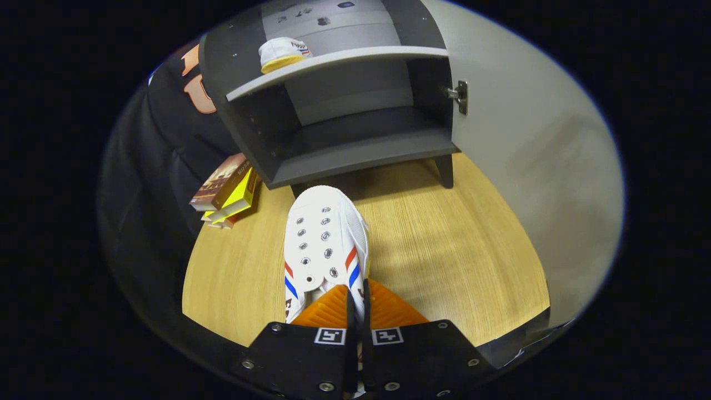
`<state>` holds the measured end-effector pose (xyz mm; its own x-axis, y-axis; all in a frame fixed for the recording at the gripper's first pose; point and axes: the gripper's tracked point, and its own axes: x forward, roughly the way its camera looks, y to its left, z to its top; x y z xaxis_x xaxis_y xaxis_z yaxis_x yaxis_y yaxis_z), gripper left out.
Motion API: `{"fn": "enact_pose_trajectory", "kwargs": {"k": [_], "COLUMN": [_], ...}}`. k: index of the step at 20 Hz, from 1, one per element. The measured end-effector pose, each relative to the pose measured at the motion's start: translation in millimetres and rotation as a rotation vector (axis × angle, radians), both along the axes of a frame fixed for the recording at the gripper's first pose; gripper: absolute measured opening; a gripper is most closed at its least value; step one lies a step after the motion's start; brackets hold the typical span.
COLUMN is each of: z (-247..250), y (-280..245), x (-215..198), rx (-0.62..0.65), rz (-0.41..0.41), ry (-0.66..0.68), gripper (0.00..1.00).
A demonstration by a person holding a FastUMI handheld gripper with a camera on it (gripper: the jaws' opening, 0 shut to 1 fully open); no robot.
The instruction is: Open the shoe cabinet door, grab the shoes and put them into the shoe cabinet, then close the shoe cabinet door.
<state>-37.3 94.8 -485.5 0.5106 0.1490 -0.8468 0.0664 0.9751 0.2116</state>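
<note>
Gripper view: hand-held gripper (355, 311) clamped on heel collar of white shoe (325, 244), fingers nearly together. Shoe, red-blue side stripes, no laces, points at shoe cabinet (333, 111), just short of its bottom shelf. Second shoe (282, 54) on upper shelf. Door (527, 139) swung open. Risk: thin collar grip slips, toe catches shelf edge.

Wooden tabletop (455, 250) is bearing: grey shoe cabinet (355, 150) on legs; stacked books (226, 191) beside it; white sneaker (325, 239) lying before it.
</note>
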Motion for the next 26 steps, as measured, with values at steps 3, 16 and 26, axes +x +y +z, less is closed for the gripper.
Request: {"fn": "enact_pose_trajectory", "kwargs": {"k": [3, 16, 26], "z": [42, 168, 216], "y": [-14, -49, -65], "x": [16, 89, 205], "rx": [-0.022, -0.041, -0.121], "rz": [-0.022, -0.105, -0.138], "ry": [-0.050, -0.219, -0.319], "gripper": [0.03, 0.03, 0.03]}}
